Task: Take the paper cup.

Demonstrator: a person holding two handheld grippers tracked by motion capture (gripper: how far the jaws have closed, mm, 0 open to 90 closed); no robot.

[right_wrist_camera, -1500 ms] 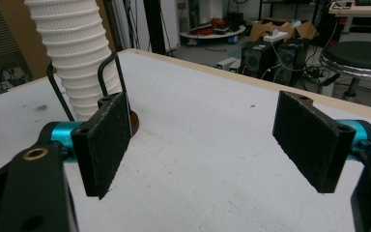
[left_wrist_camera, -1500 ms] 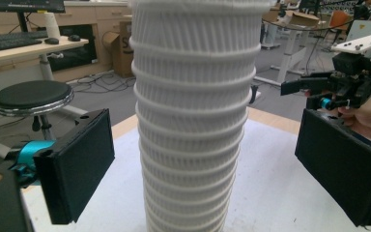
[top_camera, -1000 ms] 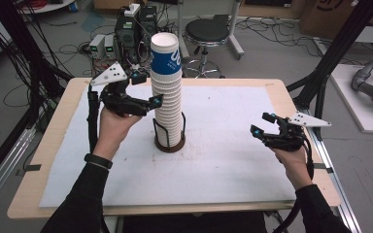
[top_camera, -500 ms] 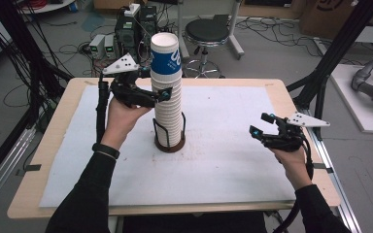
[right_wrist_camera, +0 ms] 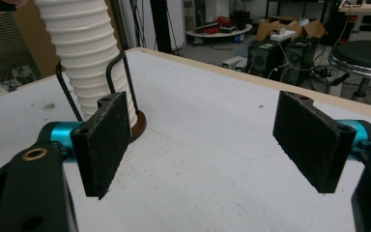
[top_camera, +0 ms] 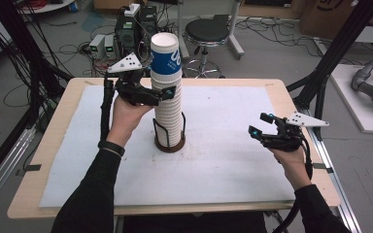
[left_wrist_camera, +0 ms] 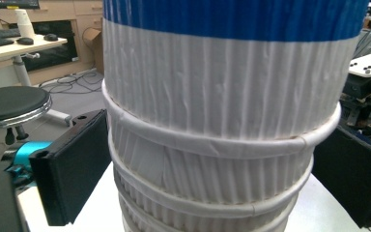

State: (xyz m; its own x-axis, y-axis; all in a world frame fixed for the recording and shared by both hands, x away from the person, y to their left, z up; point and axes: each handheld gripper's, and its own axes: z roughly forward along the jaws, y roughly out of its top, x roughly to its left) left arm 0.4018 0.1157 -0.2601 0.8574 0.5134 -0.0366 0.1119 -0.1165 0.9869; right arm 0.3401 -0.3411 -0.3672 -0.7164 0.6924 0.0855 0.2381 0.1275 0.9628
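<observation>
While the cup stack [top_camera: 167, 92] stands in its holder [top_camera: 169, 141] at frame centre, the left tool [top_camera: 167, 93] brackets its upper cups—jaws open, apart from them—and the right tool [top_camera: 258, 125] hovers open at right above the tabletop [top_camera: 223, 165].

White ribbed paper cups in a tall stack [top_camera: 169, 109], and the top paper cup [top_camera: 165, 54] wears a broad blue band with white lettering. Below the stack, a black wire holder on a dark brown round base [top_camera: 169, 143]. Under that base, a white mat [top_camera: 213, 160] with faint specks, edged by a pale wooden tabletop [top_camera: 53, 145]. Left of the stack, the black left gripper [top_camera: 165, 94] carries a grey plate dotted black. Right of the stack, the black right gripper [top_camera: 261, 125] shows teal-blue accents.
</observation>
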